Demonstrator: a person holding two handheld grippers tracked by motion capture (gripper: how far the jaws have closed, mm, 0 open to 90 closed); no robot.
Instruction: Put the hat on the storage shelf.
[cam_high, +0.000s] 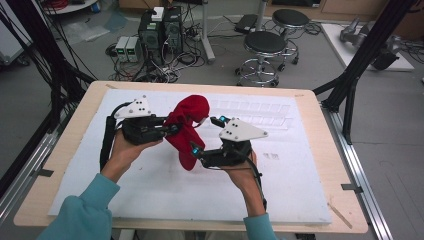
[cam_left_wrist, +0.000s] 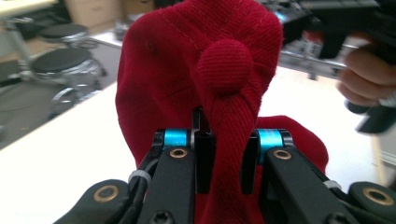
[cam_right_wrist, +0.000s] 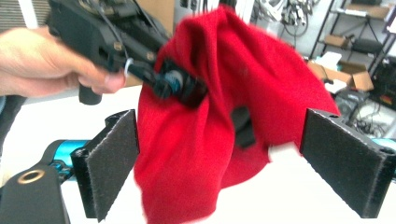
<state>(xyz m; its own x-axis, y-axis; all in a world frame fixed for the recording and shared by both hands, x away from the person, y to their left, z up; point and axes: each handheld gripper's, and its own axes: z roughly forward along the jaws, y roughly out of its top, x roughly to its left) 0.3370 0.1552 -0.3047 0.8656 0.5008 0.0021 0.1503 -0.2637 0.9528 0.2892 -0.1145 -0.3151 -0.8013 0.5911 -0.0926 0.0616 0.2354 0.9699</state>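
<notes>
A red knitted cloth (cam_high: 187, 125) hangs above the white board, bunched into a knot-like lump (cam_left_wrist: 225, 65) near its top. My left gripper (cam_high: 175, 129) comes in from the left and is shut on a fold of it; in the left gripper view the jaws (cam_left_wrist: 226, 158) pinch a twisted strip of the fabric. My right gripper (cam_high: 207, 136) sits just right of the cloth, open wide. In the right gripper view the red cloth (cam_right_wrist: 261, 79) hangs between its pads (cam_right_wrist: 114, 158) without touching them, and the left gripper (cam_right_wrist: 182, 86) grips it from the upper left.
A white foam board (cam_high: 300, 190) covers most of the wooden table (cam_high: 65, 150). Black frame posts (cam_high: 360, 60) stand at the table's right and left. Beyond the far edge are stools (cam_high: 264, 47), computer boxes (cam_high: 160, 30) and cables on the floor.
</notes>
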